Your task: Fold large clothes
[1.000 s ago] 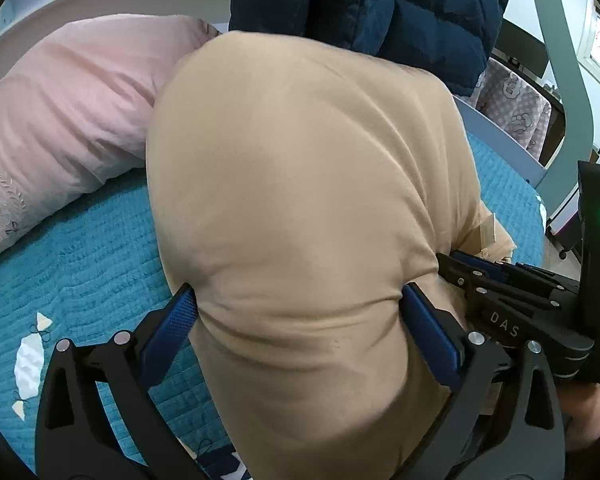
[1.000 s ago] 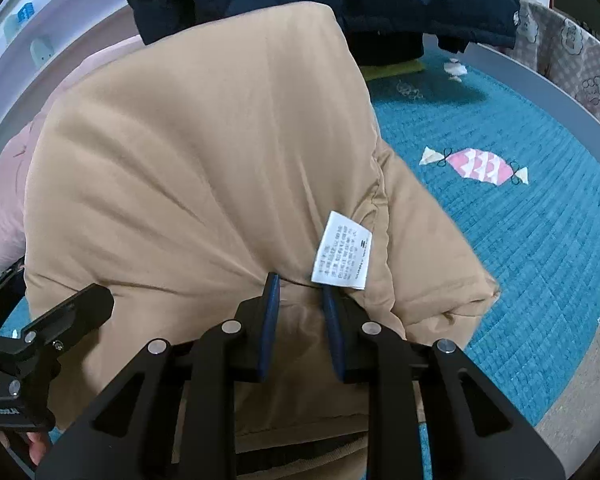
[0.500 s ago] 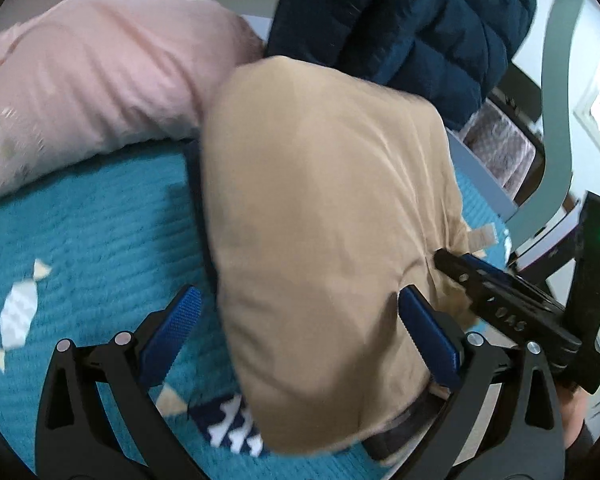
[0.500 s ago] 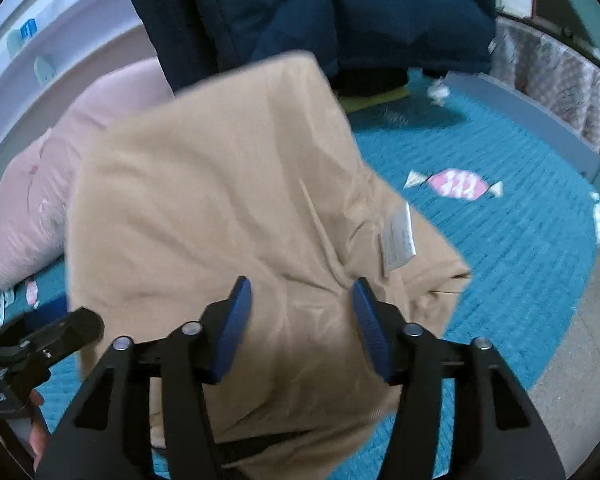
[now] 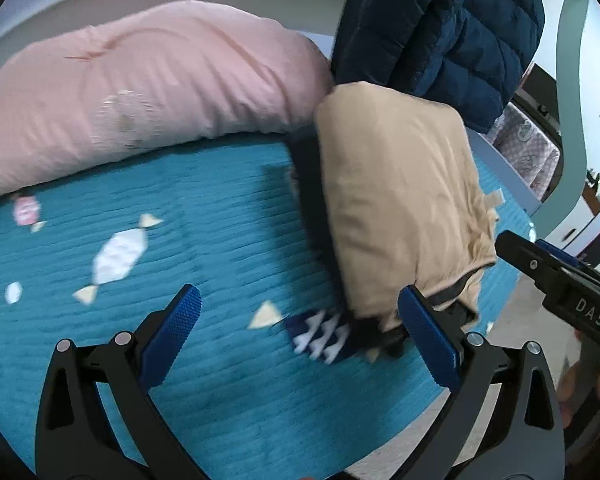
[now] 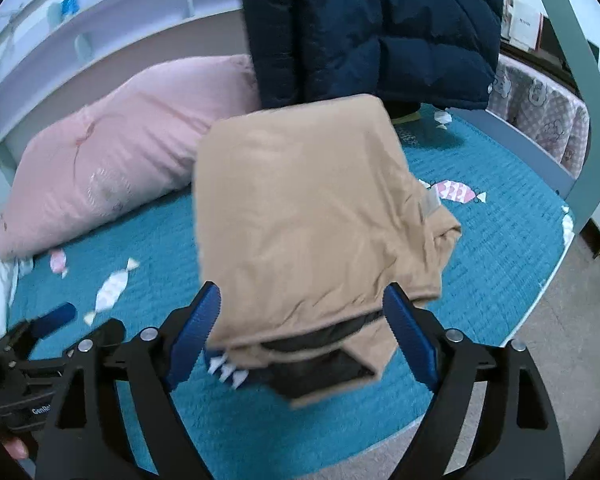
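Note:
A tan padded garment [image 5: 400,200] lies folded into a thick rectangle on the teal quilt [image 5: 204,216], its dark lining showing at the near edge [image 6: 320,344]. A white label [image 6: 430,204] sticks out on its right side. My left gripper [image 5: 300,312] is open and hangs over bare quilt just left of the garment, holding nothing. The right gripper [image 6: 304,312] hovers above the garment's near edge. Its jaws are opening, the blue pads stand clear of the cloth, and the fold shows between them. Each gripper appears in the other's view: the right one [image 5: 540,256], the left one [image 6: 56,320].
A big pink pillow [image 6: 112,160] lies behind the garment on the left. A navy puffer jacket [image 6: 372,28] hangs at the back, right behind the fold. A grey bed rail [image 6: 540,156] runs along the right. Grey floor [image 6: 560,300] begins past the quilt's near-right edge.
The right gripper let go of the garment's edge and spread wide. Both grippers drew back and up, so the fold now looks smaller; the left one slid off it to the left.

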`<state>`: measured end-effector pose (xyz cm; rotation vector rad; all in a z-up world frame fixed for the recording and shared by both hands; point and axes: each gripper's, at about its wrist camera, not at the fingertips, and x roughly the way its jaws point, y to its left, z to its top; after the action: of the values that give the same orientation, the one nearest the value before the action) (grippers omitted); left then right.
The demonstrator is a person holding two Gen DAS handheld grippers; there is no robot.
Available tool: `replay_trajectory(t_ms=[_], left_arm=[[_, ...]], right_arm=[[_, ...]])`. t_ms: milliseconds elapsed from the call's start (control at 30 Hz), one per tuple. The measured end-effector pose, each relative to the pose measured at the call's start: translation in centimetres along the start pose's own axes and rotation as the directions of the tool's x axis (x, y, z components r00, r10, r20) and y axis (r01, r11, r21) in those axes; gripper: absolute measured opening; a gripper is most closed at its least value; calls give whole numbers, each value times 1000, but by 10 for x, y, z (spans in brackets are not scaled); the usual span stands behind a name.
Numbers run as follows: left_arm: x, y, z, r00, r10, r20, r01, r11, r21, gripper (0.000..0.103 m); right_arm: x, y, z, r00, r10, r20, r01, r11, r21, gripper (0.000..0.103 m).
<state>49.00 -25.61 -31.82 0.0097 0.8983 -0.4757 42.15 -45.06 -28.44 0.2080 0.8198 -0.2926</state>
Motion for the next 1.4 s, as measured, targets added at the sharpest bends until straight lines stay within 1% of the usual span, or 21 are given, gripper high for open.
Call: replay_trajectory(t_ms=[33, 67, 100, 133, 233, 267, 333, 400, 500, 633, 800, 967, 1067, 1133, 1233, 1400], left_arm=[[-11, 6, -8, 1000, 25, 4, -25, 1000, 4, 98], [-17, 9, -11, 999, 30, 11, -30, 1000, 6, 98], [-26, 13, -17, 999, 46, 20, -46, 999, 2, 98], [-38, 17, -24, 997, 67, 31, -67, 998, -4, 98], [-61, 22, -35, 996, 67, 54, -67, 998, 4, 98], [-70, 24, -40, 996, 58, 67, -59, 998, 16, 98], [-83, 28, -46, 995, 54, 90, -57, 998, 29, 98], [-97, 40, -55, 994, 40, 104, -42, 999, 18, 98], [-120, 57, -68, 990, 27, 139, -26, 1000, -12, 98], [-145, 77, -83, 986, 45, 159, -42, 999, -22, 98], [-176, 100, -100, 981, 44, 188, -37, 999, -40, 98], [-209, 120, -114, 974, 60, 218, -47, 997, -64, 98], [-233, 127, -125, 970, 61, 236, -46, 996, -70, 98], [-253, 129, -134, 965, 78, 252, -61, 995, -73, 98], [-282, 126, -148, 956, 101, 274, -88, 994, -60, 98], [-335, 118, -170, 943, 118, 312, -102, 992, -67, 98]], right_arm=[[-6, 8, -6, 1000, -13, -4, 13, 1000, -10, 81], [-12, 16, -12, 1000, -17, 0, 17, 1000, -21, 82], [-17, 24, -18, 1000, -24, 2, 24, 999, -34, 91], [-24, 31, -23, 999, -38, 6, 38, 998, -46, 94], [-45, 52, -39, 997, -57, 42, 60, 995, -78, 94], [-53, 60, -45, 996, -75, 52, 80, 993, -89, 94], [-66, 75, -55, 987, -141, 71, 148, 984, -99, 94], [-77, 87, -64, 984, -155, 89, 164, 981, -104, 95], [-92, 105, -75, 984, -146, 99, 157, 981, -116, 95], [-111, 130, -90, 980, -151, 128, 169, 975, -145, 95], [-135, 156, -104, 977, -145, 156, 169, 973, -157, 96], [-161, 182, -119, 975, -132, 179, 164, 970, -179, 96], [-178, 192, -128, 975, -117, 191, 154, 970, -189, 96], [-190, 197, -135, 974, -106, 198, 144, 971, -190, 96], [-214, 202, -148, 972, -94, 216, 138, 970, -198, 96], [-260, 205, -172, 970, -51, 239, 103, 972, -212, 96]])
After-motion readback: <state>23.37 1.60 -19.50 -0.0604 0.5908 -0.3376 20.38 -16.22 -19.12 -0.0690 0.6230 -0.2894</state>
